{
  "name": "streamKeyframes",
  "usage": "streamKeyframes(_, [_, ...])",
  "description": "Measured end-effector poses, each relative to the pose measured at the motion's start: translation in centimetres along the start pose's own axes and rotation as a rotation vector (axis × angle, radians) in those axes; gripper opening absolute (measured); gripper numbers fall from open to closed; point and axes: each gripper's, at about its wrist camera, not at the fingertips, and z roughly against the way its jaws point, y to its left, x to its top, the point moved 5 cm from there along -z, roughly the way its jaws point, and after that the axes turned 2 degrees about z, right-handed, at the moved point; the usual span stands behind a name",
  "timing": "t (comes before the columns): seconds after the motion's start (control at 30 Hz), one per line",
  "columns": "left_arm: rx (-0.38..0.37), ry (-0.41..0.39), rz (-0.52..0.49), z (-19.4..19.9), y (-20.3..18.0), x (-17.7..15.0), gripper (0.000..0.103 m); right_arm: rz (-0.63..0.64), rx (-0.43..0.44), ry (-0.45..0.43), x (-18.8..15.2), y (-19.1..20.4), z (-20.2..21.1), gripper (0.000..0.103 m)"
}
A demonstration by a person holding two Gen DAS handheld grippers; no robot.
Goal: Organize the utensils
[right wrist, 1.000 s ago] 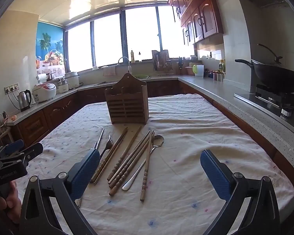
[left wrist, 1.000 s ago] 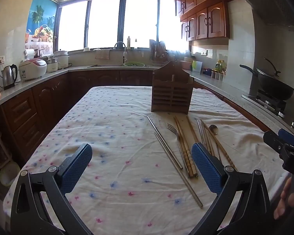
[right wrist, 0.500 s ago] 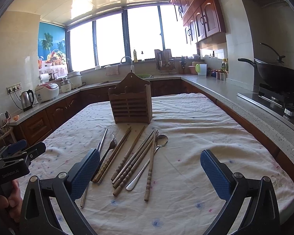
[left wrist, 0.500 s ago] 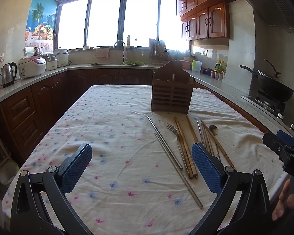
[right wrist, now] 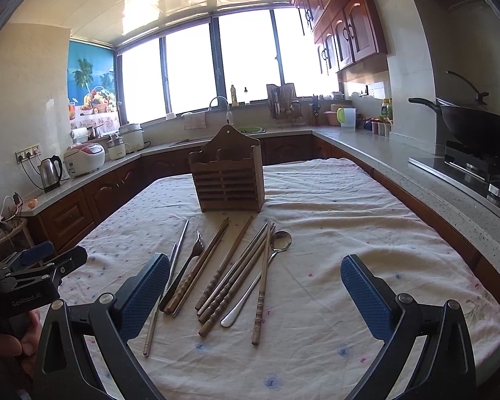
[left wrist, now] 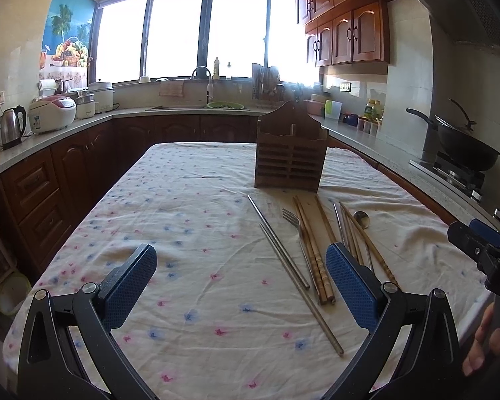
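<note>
Since the earlier frames, little has been moved: both cameras have been carried slightly forward, so the utensils are seen a little nearer and lower in each view, while nothing on the table has been shifted. The left gripper [left wrist: 241, 288] is held above the floral tablecloth [left wrist: 170, 220] with its jaws spread wide and nothing between them; the right gripper [right wrist: 254, 295] is likewise held wide apart and empty, hovering over the near ends of the utensils.

No part of the task appears to have been done yet. The wooden utensil holder [right wrist: 228, 180] stands upright at about 12 o'clock from the right gripper, and its compartments are seen to be empty as far as the views allow. All the utensils lie loose on the cloth in front of it, fanned out side by side: metal chopsticks [right wrist: 178, 256] at roughly 11 o'clock in the right view, then a fork [right wrist: 196, 248], several wooden chopsticks [right wrist: 223, 266], and a spoon [right wrist: 276, 250] at about 1 o'clock. Some of the wooden sticks are touching or crossing one another near their far ends.

Everything therefore is judged to be left: each piece is still to be picked up and stood in the holder, presumably sorted by kind. The right gripper is the better placed for a first grasp, the left being set well to the side at about 9 o'clock of the pile.
</note>
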Motion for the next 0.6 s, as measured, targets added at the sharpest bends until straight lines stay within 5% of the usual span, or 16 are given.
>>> streamKeyframes(0.6, [-0.014, 0.017, 0.004, -0.43, -0.2, -0.1, 0.103, -0.015, 0.013, 0.007, -0.06, -0.2, -0.15, 0.103])
